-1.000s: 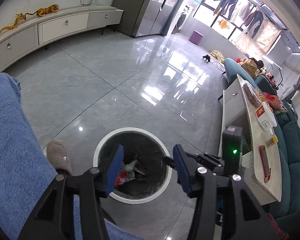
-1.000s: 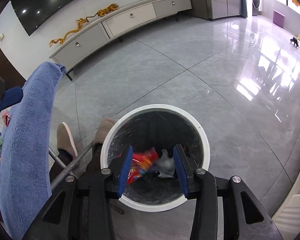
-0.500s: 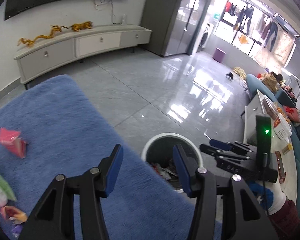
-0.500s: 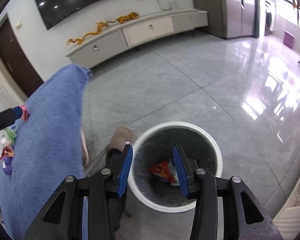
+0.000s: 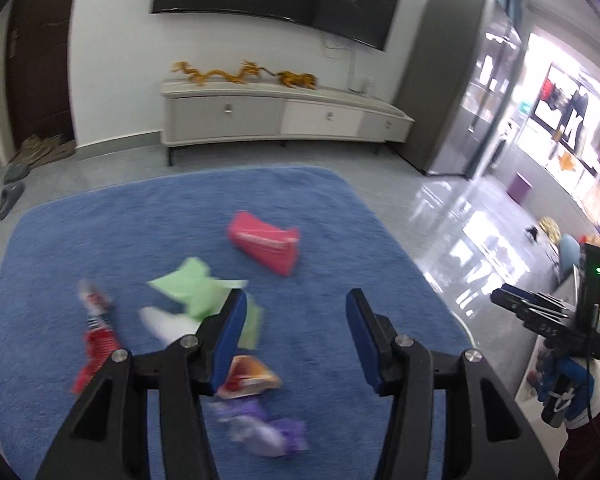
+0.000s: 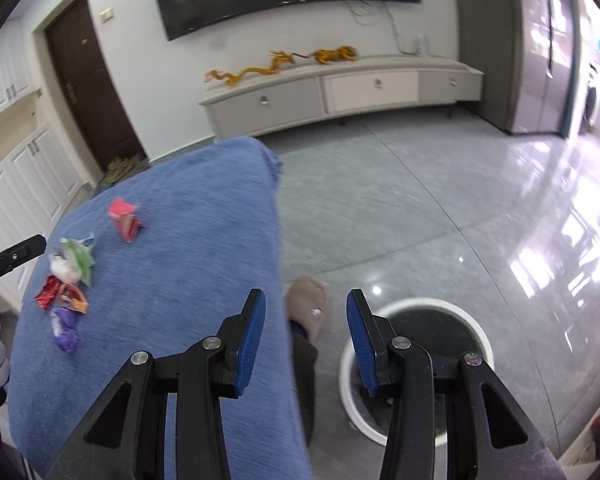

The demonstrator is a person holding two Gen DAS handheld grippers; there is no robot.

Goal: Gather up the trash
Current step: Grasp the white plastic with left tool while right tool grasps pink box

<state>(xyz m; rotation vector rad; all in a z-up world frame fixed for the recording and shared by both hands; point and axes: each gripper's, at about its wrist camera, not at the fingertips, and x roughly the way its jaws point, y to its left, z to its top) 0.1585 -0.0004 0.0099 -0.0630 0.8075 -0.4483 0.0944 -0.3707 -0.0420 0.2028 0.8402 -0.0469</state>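
Several pieces of trash lie on a blue cloth-covered surface point(image 5: 340, 240): a pink-red packet point(image 5: 265, 241), a green wrapper point(image 5: 198, 292), a white crumpled piece point(image 5: 168, 322), a red wrapper point(image 5: 96, 340), an orange packet point(image 5: 246, 378) and a purple wrapper point(image 5: 264, 428). My left gripper point(image 5: 294, 336) is open and empty, just above the orange packet. My right gripper point(image 6: 306, 340) is open and empty, over the cloth's right edge, beside the white-rimmed trash bin point(image 6: 414, 368) on the floor. The same trash shows at the left in the right wrist view point(image 6: 70, 272).
A slippered foot point(image 6: 308, 306) stands between the cloth and the bin. The right gripper also shows at the right in the left wrist view point(image 5: 556, 320). A long TV cabinet point(image 5: 280, 120) stands along the far wall. The tiled floor point(image 6: 440, 200) is glossy.
Both grippers have swung left, away from the bin. The left one now faces the trash on the blue cloth; the right one has risen and sits over the cloth's edge.
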